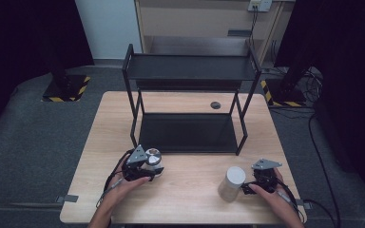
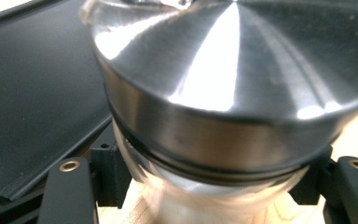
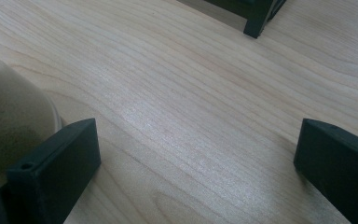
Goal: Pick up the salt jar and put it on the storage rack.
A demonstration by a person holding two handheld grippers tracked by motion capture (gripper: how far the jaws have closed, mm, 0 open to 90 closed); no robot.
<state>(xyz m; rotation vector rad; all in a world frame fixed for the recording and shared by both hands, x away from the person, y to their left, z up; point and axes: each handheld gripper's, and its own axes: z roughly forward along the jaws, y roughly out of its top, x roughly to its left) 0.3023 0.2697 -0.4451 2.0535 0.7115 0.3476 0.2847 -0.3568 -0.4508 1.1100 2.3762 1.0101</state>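
A glass jar (image 1: 154,158) with a brushed metal lid (image 2: 223,79) stands on the wooden table (image 1: 190,190), just in front of the black rack's left front leg. My left gripper (image 1: 145,169) is shut on the jar's glass body (image 2: 200,196) below the lid, one jaw on each side. A pale beige cylinder (image 1: 231,183) stands upright at the front right. My right gripper (image 1: 253,186) sits just right of it, open wide with bare wood between its jaws (image 3: 196,154). The cylinder's side (image 3: 9,121) lies outside the left jaw.
A black two-tier metal rack (image 1: 190,69) stands at the table's middle and back, its lower shelf (image 2: 37,93) close behind the jar. One rack foot (image 3: 256,23) lies ahead of the right gripper. A small round cap (image 1: 215,105) sits in the tabletop behind the rack.
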